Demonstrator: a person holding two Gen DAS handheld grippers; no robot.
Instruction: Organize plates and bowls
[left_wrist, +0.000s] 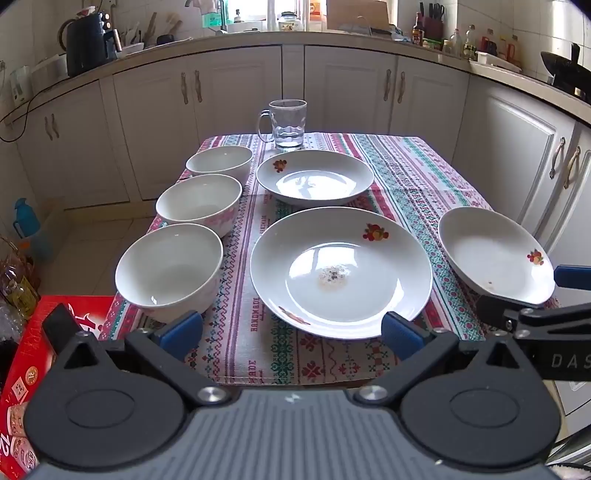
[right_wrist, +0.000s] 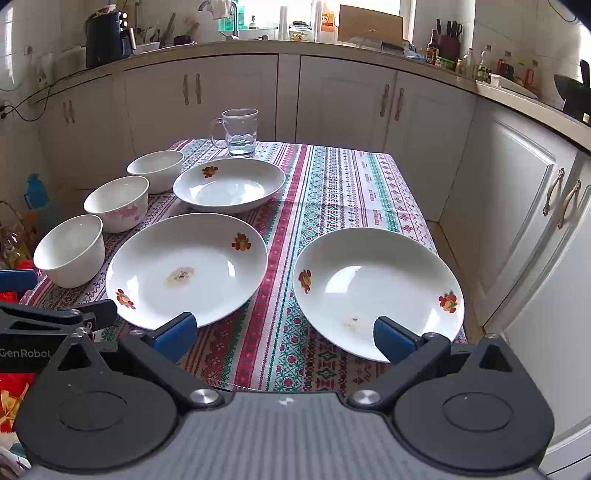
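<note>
Left wrist view: the left gripper (left_wrist: 291, 330) hangs over the near edge of the table, its blue-padded jaws spread wide with nothing between them. Straight ahead at 12 o'clock lies the large plate (left_wrist: 341, 271), a dried food smear at its centre. Beyond it sits the far plate (left_wrist: 314, 177), and behind that a glass mug (left_wrist: 287, 123). At 10 o'clock three bowls run in a row away from the camera: the near bowl (left_wrist: 170, 271), the middle bowl (left_wrist: 199, 205) and the far bowl (left_wrist: 219, 164). At 2 o'clock the right plate (left_wrist: 495, 254) lies by the cloth's right edge, part of the right gripper just beside its near rim.

Right wrist view: the right gripper (right_wrist: 284, 334) also stands wide open and holds nothing. Its right pad overlaps the near rim of the right plate at 1 o'clock; whether it touches is unclear. The large plate is at 11 o'clock, the bowls at 10 o'clock. All rest on the patterned tablecloth (right_wrist: 332, 192).
</note>
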